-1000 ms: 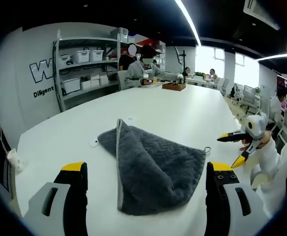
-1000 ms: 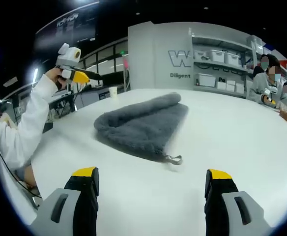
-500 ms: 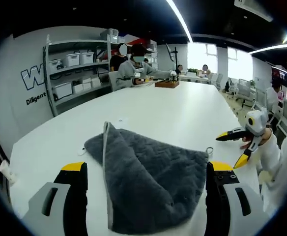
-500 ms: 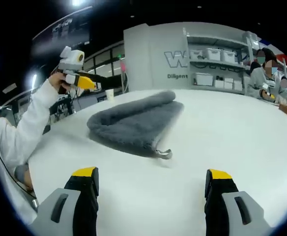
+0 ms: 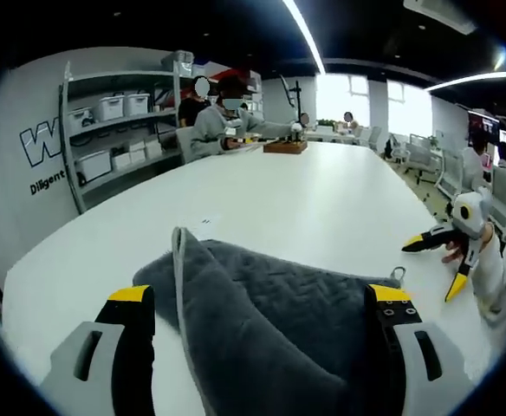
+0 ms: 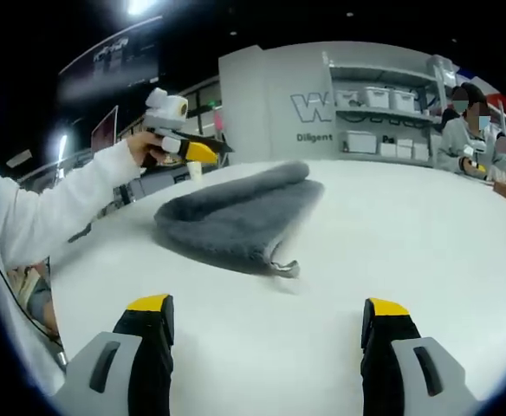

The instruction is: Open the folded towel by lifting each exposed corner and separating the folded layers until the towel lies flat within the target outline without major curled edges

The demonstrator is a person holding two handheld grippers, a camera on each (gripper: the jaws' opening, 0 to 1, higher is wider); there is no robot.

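Observation:
A folded grey towel (image 5: 270, 321) lies on the white table (image 5: 322, 191), its grey-edged fold ridge running toward the camera. My left gripper (image 5: 262, 296) is open, low over the towel's near end, one jaw on each side of it. To the right, my right gripper (image 5: 448, 251) shows with a hand holding it, its yellow-tipped jaws apart. In the right gripper view the towel (image 6: 236, 212) sits ahead, with a hanging loop (image 6: 285, 269) at its near corner. My right gripper (image 6: 266, 305) is open above bare table, short of the loop. The left gripper (image 6: 184, 143) hovers at the towel's far left.
A white-sleeved arm (image 6: 54, 217) reaches in from the left. People sit at the table's far end (image 5: 227, 121) beside a wooden box (image 5: 285, 147). Shelves with white bins (image 5: 114, 130) line the wall. A small paper label (image 5: 205, 221) lies beyond the towel.
The left gripper has come forward and lower, so the towel now lies between its jaws. The right gripper has barely moved. The towel lies as before.

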